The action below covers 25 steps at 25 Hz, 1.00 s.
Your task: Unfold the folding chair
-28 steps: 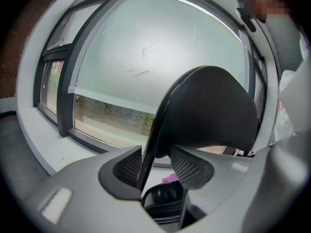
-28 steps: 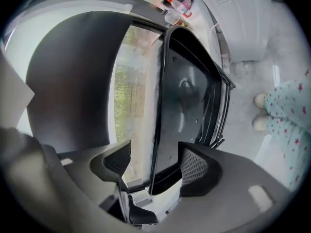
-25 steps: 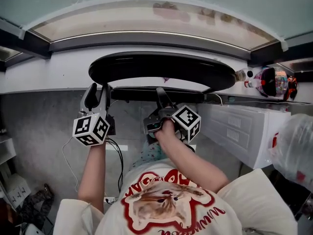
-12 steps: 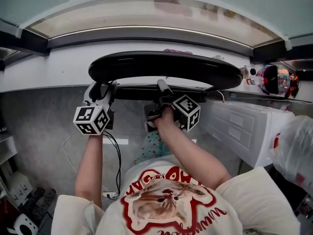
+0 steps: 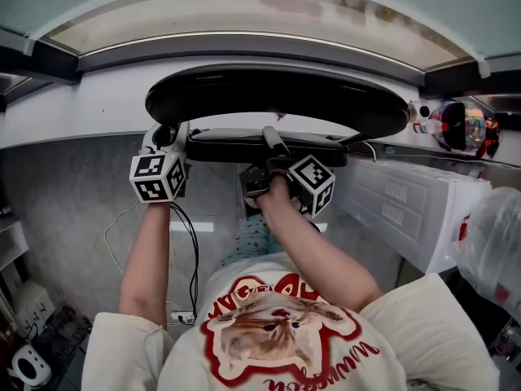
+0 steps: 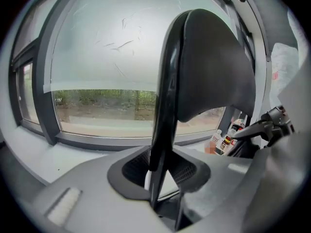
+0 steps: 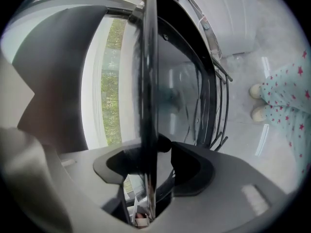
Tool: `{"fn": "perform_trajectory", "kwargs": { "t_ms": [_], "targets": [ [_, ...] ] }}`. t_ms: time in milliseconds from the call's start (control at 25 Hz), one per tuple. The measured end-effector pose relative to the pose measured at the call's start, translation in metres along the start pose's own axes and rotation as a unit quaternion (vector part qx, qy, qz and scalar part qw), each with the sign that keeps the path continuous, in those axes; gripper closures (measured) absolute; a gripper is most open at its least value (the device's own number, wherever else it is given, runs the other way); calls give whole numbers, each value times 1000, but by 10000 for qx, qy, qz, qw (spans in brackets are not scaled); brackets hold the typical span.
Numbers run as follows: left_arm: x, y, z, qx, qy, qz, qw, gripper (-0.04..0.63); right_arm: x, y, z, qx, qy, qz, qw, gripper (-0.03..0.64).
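The folding chair is black and held up in front of the window. In the head view its wide oval panel (image 5: pixel 277 96) lies above a flatter black panel (image 5: pixel 260 146). My left gripper (image 5: pixel 165 134) is shut on the thin left edge of the chair panel (image 6: pixel 194 67), which runs up between the jaws of the left gripper (image 6: pixel 160 171). My right gripper (image 5: pixel 271 142) is shut on the edge of a glossy black panel (image 7: pixel 170 76), which stands upright in the right gripper (image 7: pixel 148 171). Metal frame rods (image 7: pixel 218 91) run beside it.
A white cabinet (image 5: pixel 407 210) stands close on the right, with bottles (image 5: pixel 452 125) on the sill behind it and a plastic bag (image 5: pixel 492 243) nearer. A black cable (image 5: pixel 191 251) hangs to the grey floor. The person's feet (image 7: pixel 257 101) are below the chair.
Both grippers have risen and moved forward with the chair. The flatter lower panel now shows more fully below the oval one.
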<state>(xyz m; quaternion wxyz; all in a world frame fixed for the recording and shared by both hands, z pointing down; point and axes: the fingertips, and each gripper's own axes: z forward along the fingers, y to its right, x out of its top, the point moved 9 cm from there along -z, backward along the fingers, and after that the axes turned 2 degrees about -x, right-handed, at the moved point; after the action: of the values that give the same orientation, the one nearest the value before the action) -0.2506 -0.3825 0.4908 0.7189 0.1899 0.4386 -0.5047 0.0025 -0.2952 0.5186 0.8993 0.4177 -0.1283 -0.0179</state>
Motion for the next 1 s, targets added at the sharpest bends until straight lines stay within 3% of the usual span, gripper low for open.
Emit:
{"fn": "perform_trajectory", "kwargs": {
  "t_ms": [240,400,560,840,1000],
  "targets": [
    [-6,-3,-2,34,291,-49,9996,486,-8,17,-16,127,-130,-144,9997,383],
    [-16,-2,-6,-228,431,198,9986,489,-13,37,-36,43,-243,-177,9995,414],
    [-21,-3,-2,-348,457,204,9981,491,-17,58,-53,-103,-327,-316,9989,442],
    [-41,5,-4,-181,688,365,9968,494,-18,94,-71,79,-525,-397,9978,459],
    [-47,2,-4,-58,499,442,9978,494,-28,118,-81,277,-579,-406,9971,453]
  ]
}}
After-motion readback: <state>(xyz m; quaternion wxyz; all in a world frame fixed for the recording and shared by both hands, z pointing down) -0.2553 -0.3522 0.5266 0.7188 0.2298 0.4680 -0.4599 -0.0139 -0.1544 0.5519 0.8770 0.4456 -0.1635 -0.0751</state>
